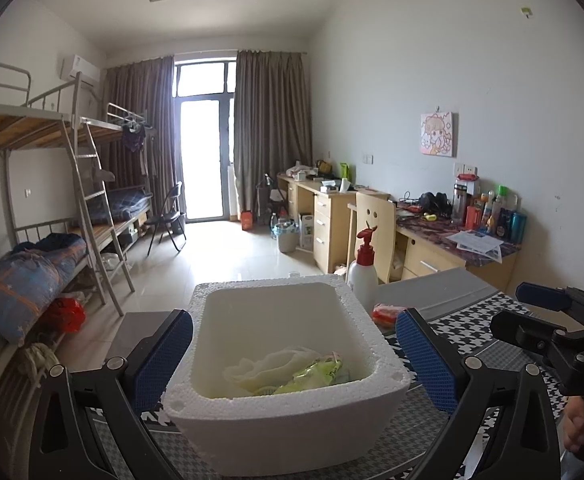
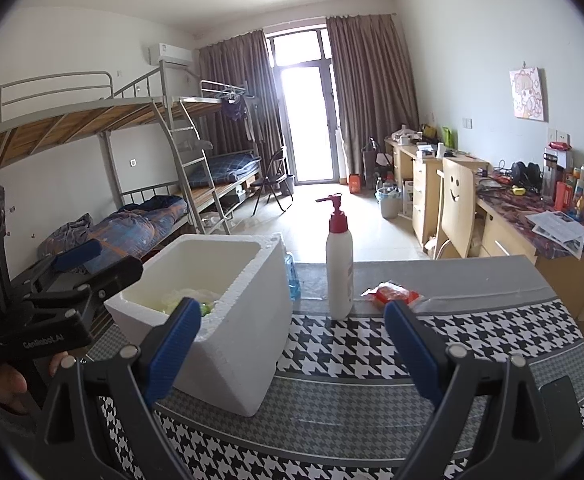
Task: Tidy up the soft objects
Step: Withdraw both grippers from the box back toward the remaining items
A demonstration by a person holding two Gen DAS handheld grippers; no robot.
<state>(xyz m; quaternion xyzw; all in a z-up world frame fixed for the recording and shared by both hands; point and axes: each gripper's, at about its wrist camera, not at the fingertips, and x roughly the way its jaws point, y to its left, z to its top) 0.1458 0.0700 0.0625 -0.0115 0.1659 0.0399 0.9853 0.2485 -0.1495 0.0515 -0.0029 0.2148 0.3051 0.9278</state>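
A white foam box (image 1: 275, 284) stands on the houndstooth tablecloth (image 2: 352, 344). In it lie a white soft cloth (image 1: 267, 364) and a pale green packet (image 1: 316, 374). My left gripper (image 1: 294, 332) hovers over the near side of the box, open wide, with nothing between its blue pads (image 1: 159, 360). It also shows in the right wrist view as the left gripper (image 2: 91, 264) beside the foam box (image 2: 243, 340). My right gripper (image 2: 292, 312) is open and holds nothing, to the right of the box. A red packet (image 2: 396, 294) lies beyond it on the table.
A white pump bottle with a red top (image 2: 340, 268) stands upright between the box and the red packet. A blue water bottle (image 2: 292, 276) sits behind the box. Bunk beds line the left wall and cluttered desks (image 2: 532, 224) the right. The table's far edge drops to the floor.
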